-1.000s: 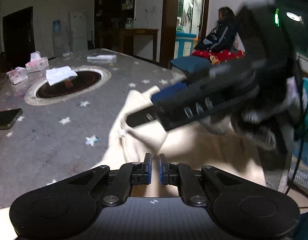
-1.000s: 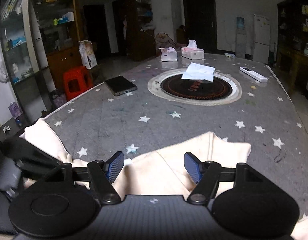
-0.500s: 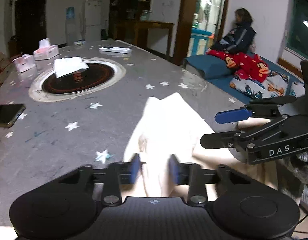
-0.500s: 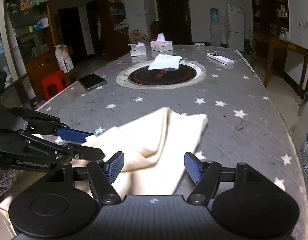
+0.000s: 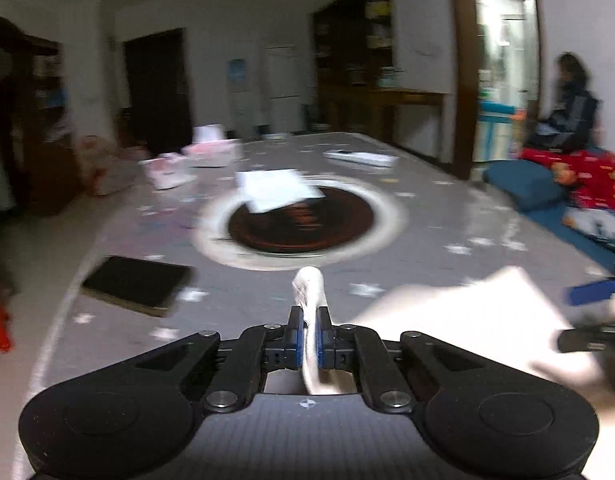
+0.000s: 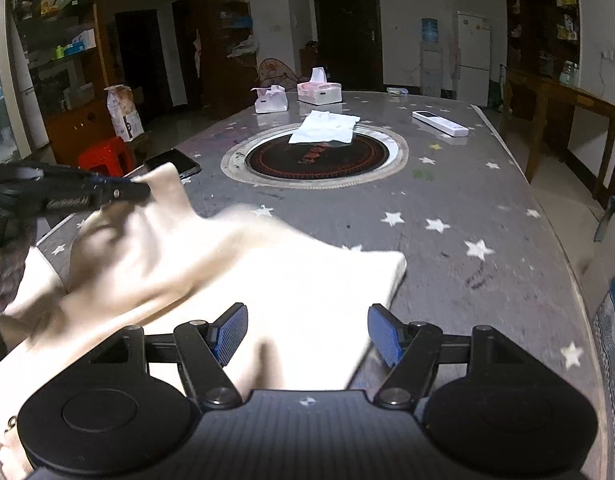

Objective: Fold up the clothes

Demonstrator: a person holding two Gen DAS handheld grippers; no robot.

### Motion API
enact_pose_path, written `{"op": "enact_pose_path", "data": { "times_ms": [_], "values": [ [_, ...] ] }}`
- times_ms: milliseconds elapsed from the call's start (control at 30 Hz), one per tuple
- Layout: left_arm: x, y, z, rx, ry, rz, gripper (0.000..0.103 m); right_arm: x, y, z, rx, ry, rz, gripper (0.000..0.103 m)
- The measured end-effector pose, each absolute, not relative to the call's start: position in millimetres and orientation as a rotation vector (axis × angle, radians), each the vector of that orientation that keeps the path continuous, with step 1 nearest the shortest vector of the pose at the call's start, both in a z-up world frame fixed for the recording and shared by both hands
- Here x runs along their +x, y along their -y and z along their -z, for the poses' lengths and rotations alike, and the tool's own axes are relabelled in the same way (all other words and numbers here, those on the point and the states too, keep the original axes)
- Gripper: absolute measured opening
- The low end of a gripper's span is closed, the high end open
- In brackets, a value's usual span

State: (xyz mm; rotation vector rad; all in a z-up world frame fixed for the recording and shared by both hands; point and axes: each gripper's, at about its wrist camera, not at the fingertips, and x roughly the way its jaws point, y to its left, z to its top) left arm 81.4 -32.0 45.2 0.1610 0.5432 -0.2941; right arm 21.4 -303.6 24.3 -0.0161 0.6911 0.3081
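A cream garment [image 6: 267,280] lies at the near edge of the grey star-patterned table [image 6: 447,200]. My left gripper [image 5: 309,330] is shut on a fold of the garment [image 5: 311,292] and holds that part lifted; it also shows in the right wrist view [image 6: 145,190] at the left, pinching a raised corner. The rest of the garment [image 5: 459,316] spreads to the right in the left wrist view. My right gripper [image 6: 307,334] is open and empty above the flat folded part, with its blue pads [image 6: 383,332] apart.
A round dark inset [image 6: 317,156] with a white cloth [image 6: 325,128] on it sits mid-table. A black phone [image 6: 173,162] lies at the left edge, a white remote [image 6: 439,122] at far right, tissue packs [image 6: 319,92] at the back. A red stool [image 6: 105,156] stands left.
My left gripper has shut on a fold of the garment and lifted it up and leftward. The right gripper stays open and has drawn back over the flat part.
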Motion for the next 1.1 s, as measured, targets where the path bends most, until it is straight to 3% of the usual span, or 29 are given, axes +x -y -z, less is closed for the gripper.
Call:
{"op": "enact_pose_path", "data": {
  "times_ms": [367,567,733,1100],
  "values": [
    [115,9,-7,0.173,-0.664,0.221,0.007,67,286,-12,-0.059,-0.732,-0.347,0.066],
    [125,2,-6,0.166,-0.671,0.195,0.014,96,283,3,-0.120,-0.757,-0.330,0.065],
    [133,2,-8,0.170,-0.672,0.156,0.026,116,281,2,-0.127,-0.775,-0.310,0.064],
    [83,38,-24,0.123,-0.689,0.371,0.024,83,258,-8,-0.149,-0.774,-0.398,0.063]
  ]
}}
